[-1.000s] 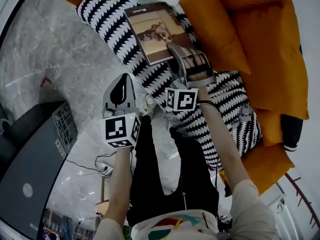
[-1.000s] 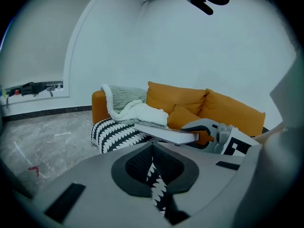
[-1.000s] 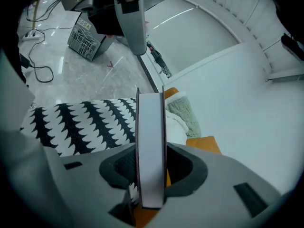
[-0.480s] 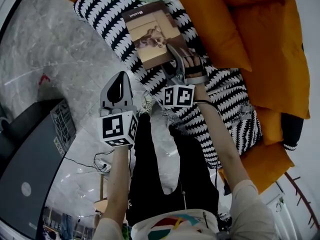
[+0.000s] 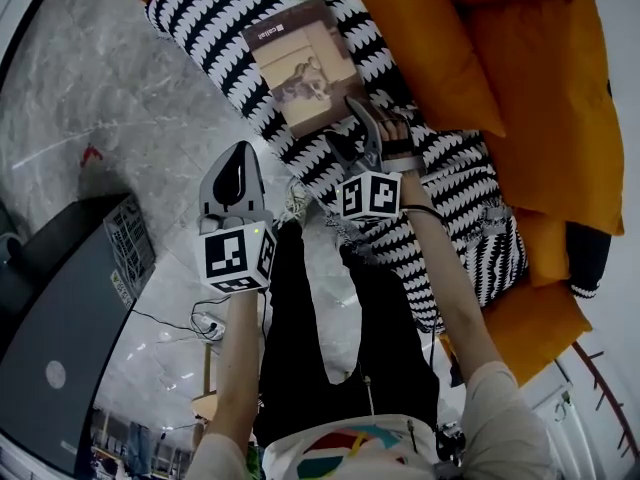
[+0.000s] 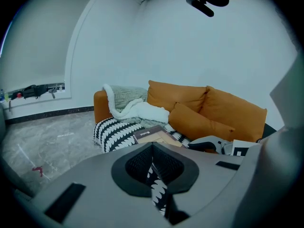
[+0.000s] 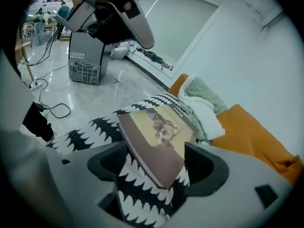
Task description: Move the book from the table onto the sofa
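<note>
The book point(image 5: 305, 68), brown with a pale picture on its cover, lies flat on the black-and-white patterned blanket point(image 5: 220, 38) over the orange sofa point(image 5: 520, 88). My right gripper point(image 5: 352, 118) is at the book's near corner. Its jaws are opening, and in the right gripper view the book point(image 7: 159, 137) corner lies between them with neither pad pressing on it point(image 7: 154, 167). My left gripper point(image 5: 243, 153) hangs shut and empty over the floor in front of the sofa. The left gripper view shows the book point(image 6: 154, 135) beyond its jaws point(image 6: 153, 163).
A white fluffy throw point(image 6: 137, 110) lies on the sofa behind the book. Orange cushions point(image 5: 440, 58) lie to the right of it. A dark grey case point(image 5: 60, 338) and a cable point(image 5: 195, 333) sit on the marble floor at the left. The person's legs point(image 5: 330, 348) stand before the sofa.
The right gripper's jaws have spread off the book, which has settled flat on the blanket. The right hand rolled and sank a little. The left gripper has stayed put.
</note>
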Demonstrator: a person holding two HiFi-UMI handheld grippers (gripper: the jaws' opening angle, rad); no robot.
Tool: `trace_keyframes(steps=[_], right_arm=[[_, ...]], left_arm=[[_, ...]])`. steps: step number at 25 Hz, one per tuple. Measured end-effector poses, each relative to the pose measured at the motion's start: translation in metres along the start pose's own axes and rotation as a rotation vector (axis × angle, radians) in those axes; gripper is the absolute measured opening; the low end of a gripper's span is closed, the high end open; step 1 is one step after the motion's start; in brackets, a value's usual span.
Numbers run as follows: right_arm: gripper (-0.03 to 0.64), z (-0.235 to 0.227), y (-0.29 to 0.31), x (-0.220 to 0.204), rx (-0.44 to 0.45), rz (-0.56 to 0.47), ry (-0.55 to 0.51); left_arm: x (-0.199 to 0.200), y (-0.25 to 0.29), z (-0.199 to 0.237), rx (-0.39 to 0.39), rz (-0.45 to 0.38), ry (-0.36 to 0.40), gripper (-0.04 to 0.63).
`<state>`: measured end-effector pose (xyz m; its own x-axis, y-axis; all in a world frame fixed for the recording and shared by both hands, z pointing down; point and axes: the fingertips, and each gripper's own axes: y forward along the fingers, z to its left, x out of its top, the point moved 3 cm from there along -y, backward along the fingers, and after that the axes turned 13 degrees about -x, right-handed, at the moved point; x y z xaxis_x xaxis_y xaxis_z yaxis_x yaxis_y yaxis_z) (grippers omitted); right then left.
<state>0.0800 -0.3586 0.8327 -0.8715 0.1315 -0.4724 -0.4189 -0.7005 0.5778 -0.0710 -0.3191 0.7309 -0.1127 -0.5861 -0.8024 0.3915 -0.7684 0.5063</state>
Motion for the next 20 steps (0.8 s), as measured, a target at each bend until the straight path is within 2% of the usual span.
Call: trace_keyframes(steps=[7, 10, 13, 17, 20], right_arm=[[0.364, -0.023, -0.016, 0.015, -0.058, -0.022, 0.028], [0.364, -0.045, -0.032, 0.026, -0.090, -0.023, 0.078], [0.364, -0.076, -0.047, 0.039, -0.143, -0.027, 0.125], [0.364, -0.107, -0.074, 0.061, -0.145, -0.047, 0.112], [0.364, -0.141, -0.104, 0.090, -0.192, -0.076, 0.155]], left_arm=[[0.021, 0.004, -0.012, -0.005, -0.034, 0.012, 0.008], [0.040, 0.004, -0.025, -0.027, -0.042, 0.039, 0.008], [0.072, 0.006, -0.036, -0.044, -0.090, 0.074, 0.008], [0.121, -0.002, -0.059, -0.068, -0.167, 0.074, 0.008], [0.167, -0.012, -0.083, -0.099, -0.201, 0.118, 0.008]])
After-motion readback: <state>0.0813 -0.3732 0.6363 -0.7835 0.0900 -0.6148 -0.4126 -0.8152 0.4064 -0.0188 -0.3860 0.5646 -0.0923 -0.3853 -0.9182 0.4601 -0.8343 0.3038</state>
